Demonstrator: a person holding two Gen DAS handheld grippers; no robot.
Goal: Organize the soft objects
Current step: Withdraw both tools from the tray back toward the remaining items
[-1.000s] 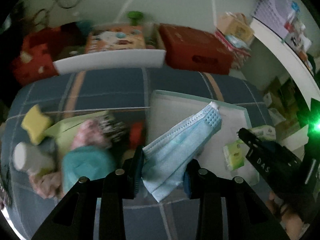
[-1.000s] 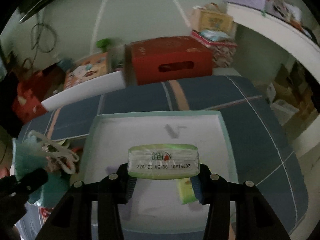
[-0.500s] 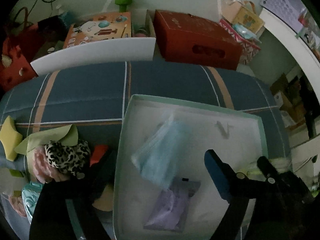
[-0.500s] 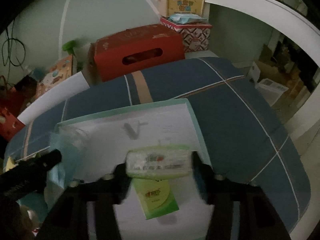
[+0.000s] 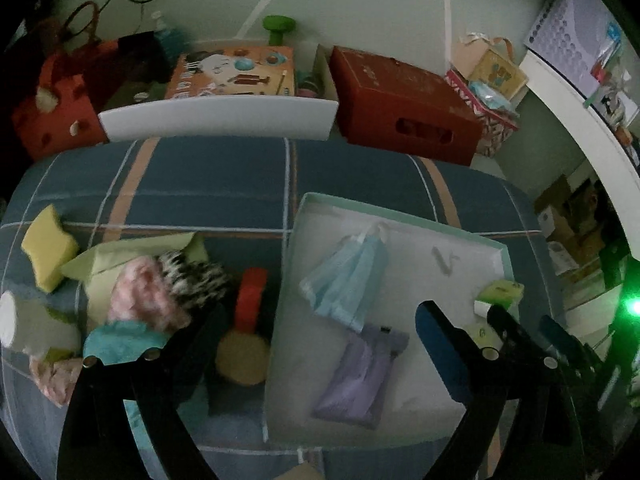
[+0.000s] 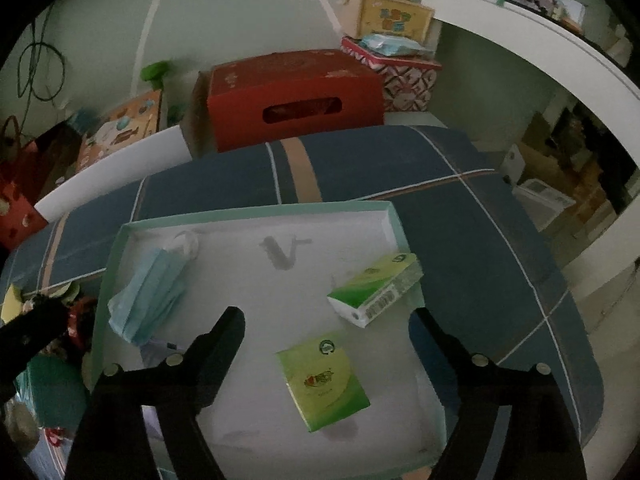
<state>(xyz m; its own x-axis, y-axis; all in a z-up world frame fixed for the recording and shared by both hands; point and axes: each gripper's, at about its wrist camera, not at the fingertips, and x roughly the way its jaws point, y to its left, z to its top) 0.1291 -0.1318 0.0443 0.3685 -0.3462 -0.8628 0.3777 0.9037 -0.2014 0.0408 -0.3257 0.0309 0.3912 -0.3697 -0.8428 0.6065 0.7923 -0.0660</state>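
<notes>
A shallow white tray with a mint rim (image 5: 400, 209) (image 6: 256, 211) lies on a blue checked cloth. In it lie a blue face mask (image 5: 346, 280) (image 6: 148, 292), a lilac pouch (image 5: 360, 376) and two green tissue packs (image 6: 376, 288) (image 6: 324, 380). My left gripper (image 5: 320, 320) is open and empty above the tray's left edge. My right gripper (image 6: 326, 324) is open and empty above the tissue packs. Left of the tray sits a pile of soft things: a pink cloth (image 5: 140, 296), a leopard-print scrunchie (image 5: 192, 276), a teal cloth (image 5: 116, 344) and a yellow sponge (image 5: 48, 246).
A red cardboard box (image 5: 404, 100) (image 6: 292, 96), a white board (image 5: 216, 120) and an orange picture box (image 5: 236, 72) stand behind the cloth. A white roll (image 5: 16, 324) lies at the far left. A red sponge (image 5: 250, 292) lies beside the tray.
My left gripper opened and let the blue mask fall into the tray. My right gripper opened and let its tissue pack fall beside the other pack.
</notes>
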